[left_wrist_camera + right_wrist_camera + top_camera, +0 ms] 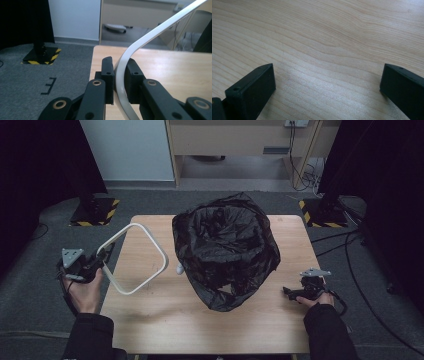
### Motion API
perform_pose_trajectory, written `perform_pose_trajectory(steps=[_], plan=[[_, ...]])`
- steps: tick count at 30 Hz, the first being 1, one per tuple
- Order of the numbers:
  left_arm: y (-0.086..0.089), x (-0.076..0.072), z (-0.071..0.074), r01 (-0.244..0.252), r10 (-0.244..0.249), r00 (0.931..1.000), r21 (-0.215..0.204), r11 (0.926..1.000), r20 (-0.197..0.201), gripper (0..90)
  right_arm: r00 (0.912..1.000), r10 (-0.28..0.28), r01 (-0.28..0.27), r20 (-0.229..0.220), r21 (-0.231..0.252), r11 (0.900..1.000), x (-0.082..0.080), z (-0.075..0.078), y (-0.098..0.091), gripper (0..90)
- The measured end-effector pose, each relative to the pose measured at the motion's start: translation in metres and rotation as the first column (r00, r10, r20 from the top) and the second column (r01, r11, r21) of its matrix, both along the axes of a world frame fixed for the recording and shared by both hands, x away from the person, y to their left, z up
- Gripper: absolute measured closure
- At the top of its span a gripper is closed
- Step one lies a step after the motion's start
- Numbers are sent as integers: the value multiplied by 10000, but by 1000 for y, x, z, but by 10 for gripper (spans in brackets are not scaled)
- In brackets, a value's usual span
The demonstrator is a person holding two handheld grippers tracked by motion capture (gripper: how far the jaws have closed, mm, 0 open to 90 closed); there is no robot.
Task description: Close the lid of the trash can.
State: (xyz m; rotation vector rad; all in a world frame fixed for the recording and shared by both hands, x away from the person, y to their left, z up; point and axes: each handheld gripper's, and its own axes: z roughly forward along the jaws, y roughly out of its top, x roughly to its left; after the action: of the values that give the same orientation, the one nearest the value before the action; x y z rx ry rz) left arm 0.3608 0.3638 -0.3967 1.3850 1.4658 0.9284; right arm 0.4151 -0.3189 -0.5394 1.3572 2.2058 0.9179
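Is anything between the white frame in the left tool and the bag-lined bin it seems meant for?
Nothing visible. The left tool is shut on the white frame, which hangs beside the bin with bare table below. The bin's mouth is open.

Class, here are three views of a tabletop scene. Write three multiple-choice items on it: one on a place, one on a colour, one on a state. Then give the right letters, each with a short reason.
1. Where is the black bag-lined bin?
A. near the table's middle
B. on the floor
C. at the table's left edge

2. What colour is the frame in the left gripper?
A. red
B. white
C. black

3. How do the right gripper's fingers stand?
A. shut on the bag
B. shut on the frame
C. wide apart

Key: 1 A, it stands mid-table. 2 B, the clamped bar is white. 3 C, bare wood shows between them.
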Motion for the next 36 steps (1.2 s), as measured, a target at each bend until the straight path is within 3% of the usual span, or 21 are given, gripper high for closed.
perform_pose_trajectory(steps=[9, 14, 29, 36], plan=[[2, -10, 22, 271, -201, 9952, -727, 9970, 957, 802, 10000, 2, -2, 12, -8, 10000, 1, 0, 0, 2], [-2, -14, 31, 505, -397, 9908, -813, 9954, 1292, 803, 10000, 17, -17, 2, -9, 10000, 1, 0, 0, 2], [-25, -27, 62, 1568, -1276, 9635, -1100, 9815, 2354, 807, 10000, 48, -48, 0, 2, 10000, 1, 0, 0, 2], [-39, -28, 73, 2030, -1743, 9514, -915, 9749, 2539, 808, 10000, 69, -69, 6, -1, 10000, 1, 0, 0, 3]])
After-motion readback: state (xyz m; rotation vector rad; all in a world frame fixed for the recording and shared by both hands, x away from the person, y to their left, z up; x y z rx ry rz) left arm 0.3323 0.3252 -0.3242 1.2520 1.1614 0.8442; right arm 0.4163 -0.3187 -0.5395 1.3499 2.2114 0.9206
